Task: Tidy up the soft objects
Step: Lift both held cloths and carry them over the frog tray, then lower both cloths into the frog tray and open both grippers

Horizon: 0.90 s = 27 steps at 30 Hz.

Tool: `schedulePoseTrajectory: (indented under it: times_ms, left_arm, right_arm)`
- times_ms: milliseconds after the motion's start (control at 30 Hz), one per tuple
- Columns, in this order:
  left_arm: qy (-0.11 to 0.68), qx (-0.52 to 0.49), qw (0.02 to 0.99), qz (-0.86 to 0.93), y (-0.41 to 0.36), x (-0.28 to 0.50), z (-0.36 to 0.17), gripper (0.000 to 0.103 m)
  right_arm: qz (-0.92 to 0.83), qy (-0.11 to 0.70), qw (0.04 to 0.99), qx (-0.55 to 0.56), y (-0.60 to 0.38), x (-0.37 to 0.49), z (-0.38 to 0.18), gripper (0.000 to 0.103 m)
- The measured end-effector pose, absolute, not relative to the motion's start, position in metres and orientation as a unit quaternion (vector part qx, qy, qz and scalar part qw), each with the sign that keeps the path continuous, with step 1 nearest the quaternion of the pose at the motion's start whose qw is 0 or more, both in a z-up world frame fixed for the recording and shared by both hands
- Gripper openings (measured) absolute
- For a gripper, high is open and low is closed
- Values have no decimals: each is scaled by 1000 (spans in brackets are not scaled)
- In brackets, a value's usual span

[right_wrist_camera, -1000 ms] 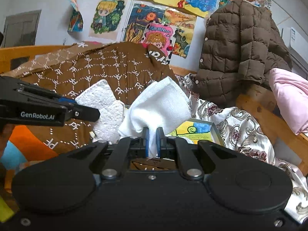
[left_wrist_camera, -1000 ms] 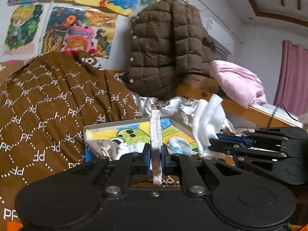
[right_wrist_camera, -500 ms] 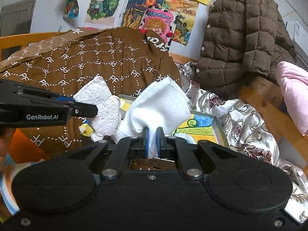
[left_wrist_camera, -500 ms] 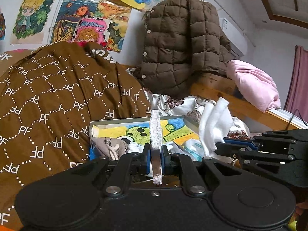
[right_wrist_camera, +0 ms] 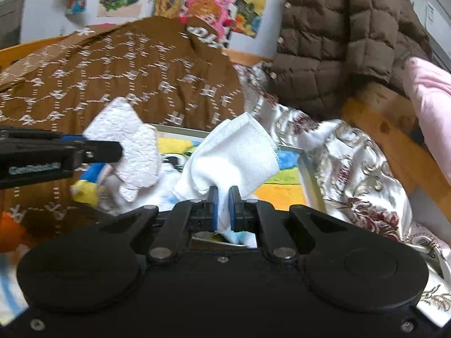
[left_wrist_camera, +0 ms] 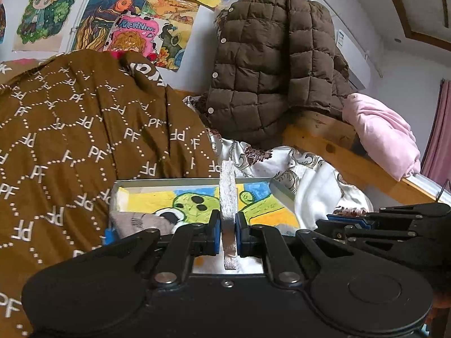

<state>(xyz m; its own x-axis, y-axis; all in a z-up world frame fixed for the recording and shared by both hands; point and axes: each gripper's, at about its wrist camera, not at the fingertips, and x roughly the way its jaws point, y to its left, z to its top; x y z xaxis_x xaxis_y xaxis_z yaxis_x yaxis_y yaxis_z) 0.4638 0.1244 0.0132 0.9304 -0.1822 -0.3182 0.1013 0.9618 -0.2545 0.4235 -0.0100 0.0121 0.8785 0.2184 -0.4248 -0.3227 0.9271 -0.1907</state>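
Bedding fills the room. Nearest, the left gripper [left_wrist_camera: 228, 229] pinches a fuzzy white pad [right_wrist_camera: 132, 152] and the right gripper [right_wrist_camera: 222, 208] pinches a white cloth [right_wrist_camera: 236, 157], both over a tray [left_wrist_camera: 194, 181] with a bright picture inside. Behind lies a brown blanket [left_wrist_camera: 70, 140]. Farther back, a brown coat [left_wrist_camera: 267, 64] hangs by wall drawings [left_wrist_camera: 135, 31].

The brown quilt [left_wrist_camera: 84, 140] on the left bears a repeated white "PF" monogram, and the pink poster [left_wrist_camera: 135, 35] on the far wall reads "MORNING".
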Motion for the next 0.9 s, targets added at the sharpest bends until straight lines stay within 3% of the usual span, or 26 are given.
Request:
schedulePoseTrajectory:
  times_ms: [600, 900]
  left_arm:
    - [232, -224, 945, -61, 120, 534, -12, 11]
    - [259, -242, 934, -39, 129, 543, -18, 17]
  right_arm:
    - [134, 267, 947, -121, -19, 491, 1, 3]
    - [144, 272, 939, -150, 1, 513, -13, 4]
